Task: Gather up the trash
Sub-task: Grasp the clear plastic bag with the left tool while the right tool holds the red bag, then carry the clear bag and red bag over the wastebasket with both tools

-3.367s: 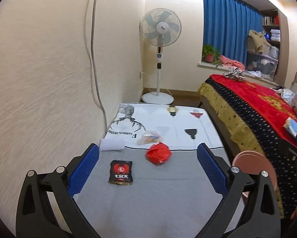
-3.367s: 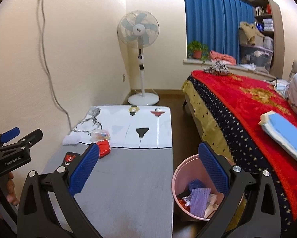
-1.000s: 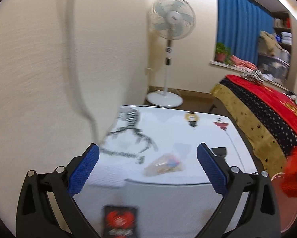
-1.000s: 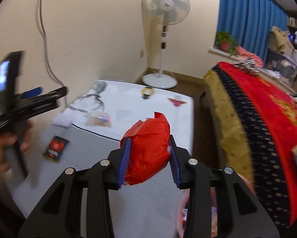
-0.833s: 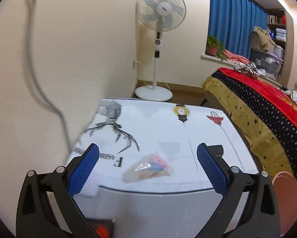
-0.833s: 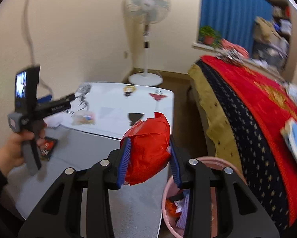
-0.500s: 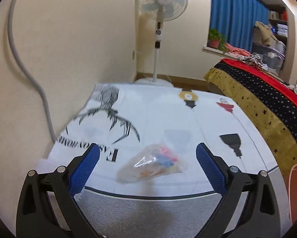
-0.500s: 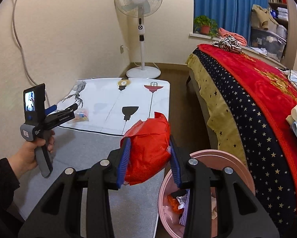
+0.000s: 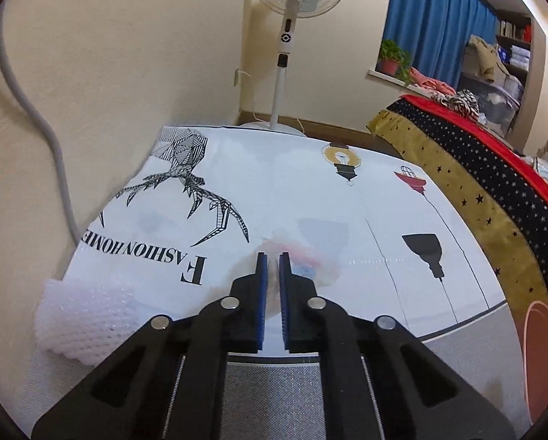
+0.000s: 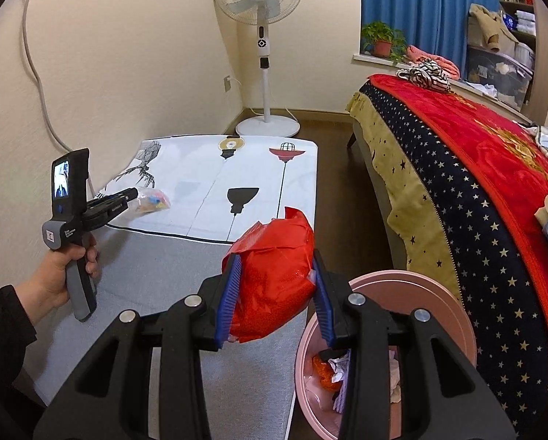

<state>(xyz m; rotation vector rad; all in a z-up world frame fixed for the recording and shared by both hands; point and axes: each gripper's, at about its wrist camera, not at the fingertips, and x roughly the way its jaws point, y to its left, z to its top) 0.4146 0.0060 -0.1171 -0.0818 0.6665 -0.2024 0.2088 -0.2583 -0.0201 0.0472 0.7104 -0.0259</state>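
Right wrist view: the right tool pinches a red wrapper beside the pink bin, likely to drop it in. The left tool, pressed nearly together, nips the clear bag on the desk, seemingly to lift it.
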